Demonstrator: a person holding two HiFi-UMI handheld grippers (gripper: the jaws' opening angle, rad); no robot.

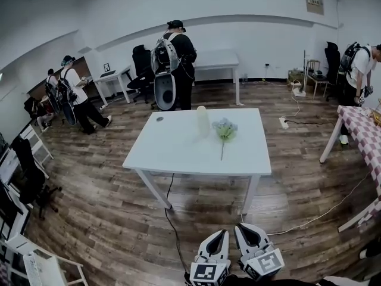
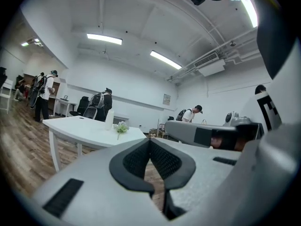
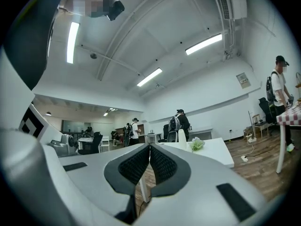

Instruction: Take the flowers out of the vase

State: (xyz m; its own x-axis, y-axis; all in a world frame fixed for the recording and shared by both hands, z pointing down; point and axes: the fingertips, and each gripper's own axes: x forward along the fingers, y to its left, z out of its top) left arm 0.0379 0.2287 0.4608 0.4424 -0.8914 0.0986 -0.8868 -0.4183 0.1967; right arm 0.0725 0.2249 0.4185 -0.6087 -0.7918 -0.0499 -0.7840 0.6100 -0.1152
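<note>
A white table stands in the middle of the room, well ahead of me. On it a tall white vase stands upright. A bunch of pale flowers lies flat on the tabletop just right of the vase, its stem pointing toward me. My left gripper and right gripper are side by side at the bottom of the head view, far short of the table. Both are shut with nothing between the jaws. The left gripper sees the vase and flowers; the right gripper sees the flowers.
A black cable runs across the wooden floor from under the table toward me. A table with a checkered cloth stands at the right. Several people with backpacks stand at desks by the far wall. Office chairs are at the left.
</note>
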